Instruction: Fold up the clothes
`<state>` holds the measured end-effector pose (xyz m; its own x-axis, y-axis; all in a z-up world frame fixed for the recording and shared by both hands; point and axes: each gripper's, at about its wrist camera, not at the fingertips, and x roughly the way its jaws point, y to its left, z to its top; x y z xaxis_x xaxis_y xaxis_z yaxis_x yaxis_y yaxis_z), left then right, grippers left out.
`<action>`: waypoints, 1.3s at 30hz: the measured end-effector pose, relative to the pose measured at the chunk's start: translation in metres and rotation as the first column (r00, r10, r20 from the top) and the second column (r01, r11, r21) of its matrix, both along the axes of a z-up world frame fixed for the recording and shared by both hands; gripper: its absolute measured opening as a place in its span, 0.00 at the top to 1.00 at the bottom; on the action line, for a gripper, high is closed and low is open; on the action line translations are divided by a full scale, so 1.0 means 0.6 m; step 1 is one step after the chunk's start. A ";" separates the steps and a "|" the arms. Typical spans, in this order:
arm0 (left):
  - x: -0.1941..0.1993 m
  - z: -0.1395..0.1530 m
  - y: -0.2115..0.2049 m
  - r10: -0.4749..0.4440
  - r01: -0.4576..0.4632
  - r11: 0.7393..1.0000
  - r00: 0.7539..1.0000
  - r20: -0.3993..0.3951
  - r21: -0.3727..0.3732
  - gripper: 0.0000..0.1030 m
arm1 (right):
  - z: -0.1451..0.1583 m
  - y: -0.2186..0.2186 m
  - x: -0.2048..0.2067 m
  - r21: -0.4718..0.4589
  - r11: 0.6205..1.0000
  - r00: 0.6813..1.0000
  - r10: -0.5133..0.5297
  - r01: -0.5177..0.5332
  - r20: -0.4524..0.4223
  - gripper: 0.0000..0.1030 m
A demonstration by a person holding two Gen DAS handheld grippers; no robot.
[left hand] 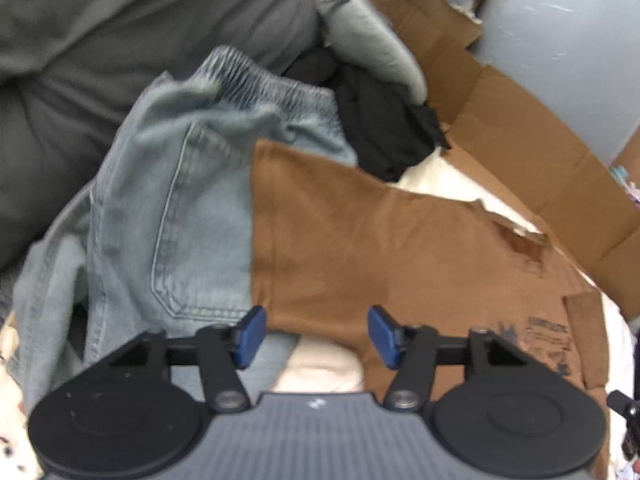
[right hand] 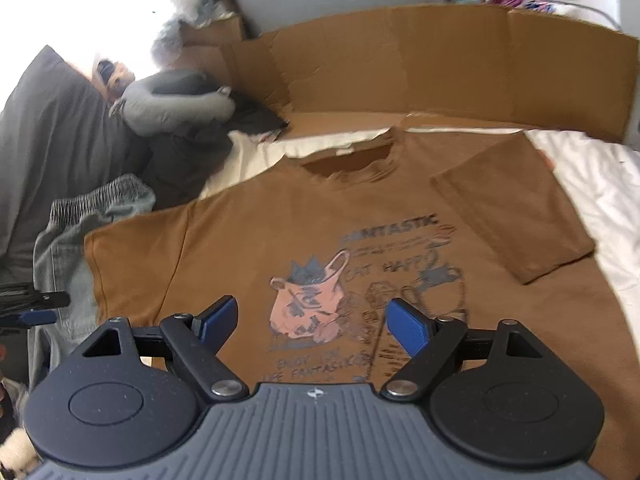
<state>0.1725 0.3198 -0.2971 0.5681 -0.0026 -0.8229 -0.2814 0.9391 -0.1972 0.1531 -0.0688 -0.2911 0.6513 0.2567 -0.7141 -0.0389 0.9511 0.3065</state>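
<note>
The brown T-shirt (right hand: 248, 240) lies print-side up on the white bed sheet (right hand: 592, 176), directly ahead of the right claw (right hand: 310, 324); its collar points away from the claw; the sleeve ahead and to the right of the claw is turned inward over the chest, its cuff just beside the print; the sleeve ahead and to the left lies spread outward, its end resting on the jeans (right hand: 68, 240). The right claw is released, jaws wide apart, nothing between them, hovering over the printed area. The left claw (left hand: 316, 334) is likewise released and empty; the spread sleeve sits just ahead of it, overlapping the jeans (left hand: 168, 220); a black garment (left hand: 384, 128) and a grey bundle (left hand: 368, 40) lie further ahead in a loose heap; cardboard (right hand: 440, 60) stands beyond the shirt.

Judged progress: one sleeve fold is in place; the opposite sleeve and the body of the shirt remain unfolded; the jeans and the dark garments lie crumpled, not folded; most of the task appears outstanding.
</note>
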 end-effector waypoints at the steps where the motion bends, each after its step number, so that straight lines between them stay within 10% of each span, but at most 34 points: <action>1: 0.004 -0.015 0.002 0.009 -0.009 1.000 1.000 -0.015 -0.001 0.54 | -0.010 0.007 0.005 0.004 1.000 1.000 0.009 -0.009 0.001 0.17; 18: 0.052 -0.131 0.005 0.075 -0.064 0.991 0.993 -0.090 0.121 0.62 | -0.113 0.143 0.056 0.079 0.979 0.981 0.193 -0.190 -0.030 0.19; 26: 0.056 -0.144 0.002 0.102 -0.092 0.989 0.991 -0.087 0.115 0.62 | -0.134 0.230 0.069 0.119 0.938 0.942 0.333 -0.326 -0.049 0.36; 30: 0.062 -0.142 0.007 0.089 -0.081 0.994 0.991 -0.105 0.074 0.84 | -0.141 0.279 0.068 0.120 0.914 0.918 0.395 -0.388 -0.043 0.43; 35: 0.052 -0.121 0.014 0.078 -0.076 0.996 0.993 -0.083 0.038 0.90 | -0.143 0.303 0.078 0.127 0.907 0.910 0.411 -0.402 -0.048 0.75; 39: 0.037 -0.095 0.015 0.059 -0.058 0.998 0.998 -0.036 0.031 0.90 | -0.146 0.309 0.097 0.145 0.910 0.916 0.399 -0.388 -0.050 0.83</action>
<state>0.1949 0.3289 -0.3540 0.5360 0.0546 -0.8425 -0.3429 0.9259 -0.1582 0.2112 0.1167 -0.3785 0.4227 0.5743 -0.7011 -0.3729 0.8153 0.4430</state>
